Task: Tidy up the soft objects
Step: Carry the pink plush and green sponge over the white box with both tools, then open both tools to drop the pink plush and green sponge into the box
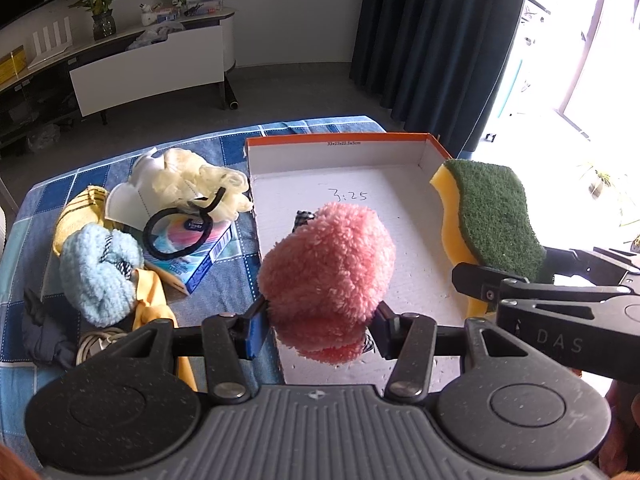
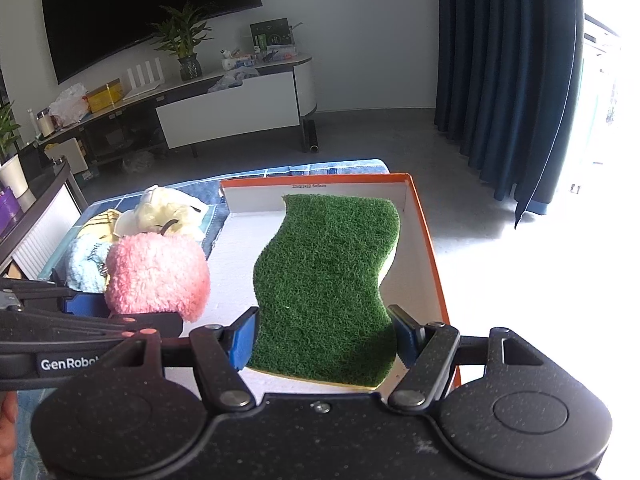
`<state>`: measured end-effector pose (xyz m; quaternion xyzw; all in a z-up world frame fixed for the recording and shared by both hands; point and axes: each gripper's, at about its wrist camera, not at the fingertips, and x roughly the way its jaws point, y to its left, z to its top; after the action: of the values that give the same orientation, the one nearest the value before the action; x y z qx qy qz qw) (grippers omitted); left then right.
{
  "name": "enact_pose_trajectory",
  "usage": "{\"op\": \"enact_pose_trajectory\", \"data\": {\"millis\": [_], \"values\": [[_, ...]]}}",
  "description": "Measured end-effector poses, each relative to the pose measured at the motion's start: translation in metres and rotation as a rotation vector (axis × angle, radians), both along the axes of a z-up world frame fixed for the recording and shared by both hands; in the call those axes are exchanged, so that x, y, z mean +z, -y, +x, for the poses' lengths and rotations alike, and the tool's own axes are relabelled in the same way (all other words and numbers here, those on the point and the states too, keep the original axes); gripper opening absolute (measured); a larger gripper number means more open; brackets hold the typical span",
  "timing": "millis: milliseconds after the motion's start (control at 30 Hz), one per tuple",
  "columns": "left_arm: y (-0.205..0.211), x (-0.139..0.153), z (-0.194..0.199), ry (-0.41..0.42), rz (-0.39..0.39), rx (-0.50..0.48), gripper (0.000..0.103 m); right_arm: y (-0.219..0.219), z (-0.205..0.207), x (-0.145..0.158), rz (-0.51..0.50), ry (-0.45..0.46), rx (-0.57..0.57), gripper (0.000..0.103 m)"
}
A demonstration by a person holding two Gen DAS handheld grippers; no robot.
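Left wrist view is showing the left gripper (image 1: 320, 330) squeezing a fluffy pink pom-pom scrunchie (image 1: 328, 268), hanging over the near left corner of the shallow orange-rimmed cardboard box (image 1: 340, 138) on the blue checked tablecloth (image 1: 36, 208). It's looking feather-light and squashy, so pinching it through the middle is working fine. Over on the right, the right gripper (image 2: 324, 340) is clamping a wavy green-topped yellow sponge (image 2: 328, 268) across its narrow waist, hovering inside the box. Springy, light, probably not slipping.
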<state>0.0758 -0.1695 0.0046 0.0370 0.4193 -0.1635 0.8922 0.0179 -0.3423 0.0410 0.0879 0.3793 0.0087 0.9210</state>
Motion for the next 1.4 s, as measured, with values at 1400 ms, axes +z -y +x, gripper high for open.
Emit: {"op": "enact_pose_trajectory", "data": {"millis": [1400], "values": [[0.034, -0.009, 0.069, -0.024, 0.000, 0.017, 0.053, 0.027, 0.086, -0.019, -0.053, -0.043, 0.024, 0.082]]}}
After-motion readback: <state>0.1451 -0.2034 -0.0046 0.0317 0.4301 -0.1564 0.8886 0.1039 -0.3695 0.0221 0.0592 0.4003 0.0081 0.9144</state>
